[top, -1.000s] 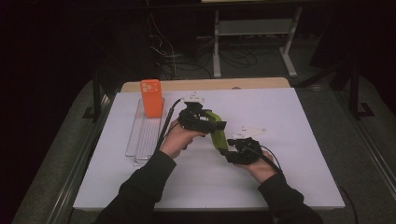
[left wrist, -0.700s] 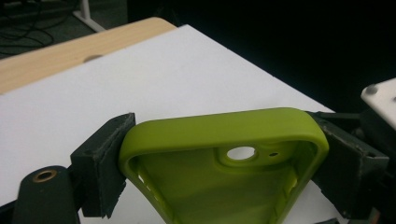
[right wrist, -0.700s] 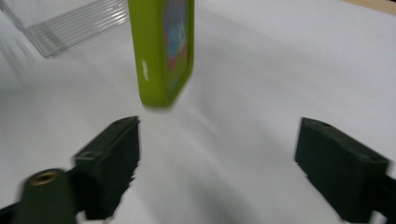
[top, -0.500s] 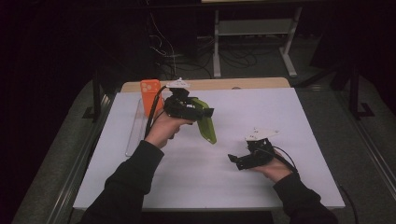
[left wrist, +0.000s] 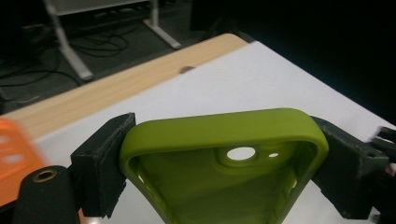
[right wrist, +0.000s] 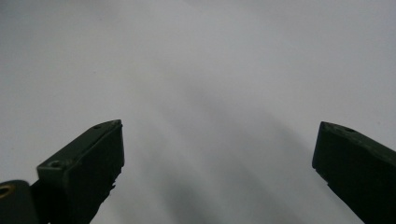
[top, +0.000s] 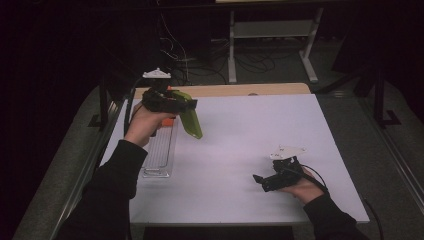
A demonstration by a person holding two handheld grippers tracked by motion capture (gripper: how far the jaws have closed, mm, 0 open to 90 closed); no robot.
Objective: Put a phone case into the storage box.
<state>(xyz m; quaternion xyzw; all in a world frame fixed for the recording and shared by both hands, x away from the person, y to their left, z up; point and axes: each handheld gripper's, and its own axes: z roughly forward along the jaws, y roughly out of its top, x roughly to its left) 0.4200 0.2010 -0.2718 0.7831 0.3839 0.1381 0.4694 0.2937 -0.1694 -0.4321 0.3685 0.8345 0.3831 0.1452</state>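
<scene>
two grippers, one green phone case

two hand-held grippers work over a white table [top: 240, 150]. the left gripper [top: 187, 106] is up above the table's far left part, clamped on a green phone case [top: 191, 120]. in the high view the case hangs down from the jaws, tilted, clear of the table top. the left gripper view looks into the hollow inside of the case [left wrist: 224, 163]: both black pads [left wrist: 105, 170] press on its outer edges, and the camera hole sits near the upper rim. just beside the left hand, a clear tray [top: 160, 150] lies along the table's left edge, with an orange box [left wrist: 14, 158] close behind the gripper.

the right gripper [top: 257, 179] is well apart, low over the near right part of the table. its jaws have just been opening and stand wide with nothing between them; the right gripper view shows bare white table [right wrist: 210, 93] past the pads.
</scene>
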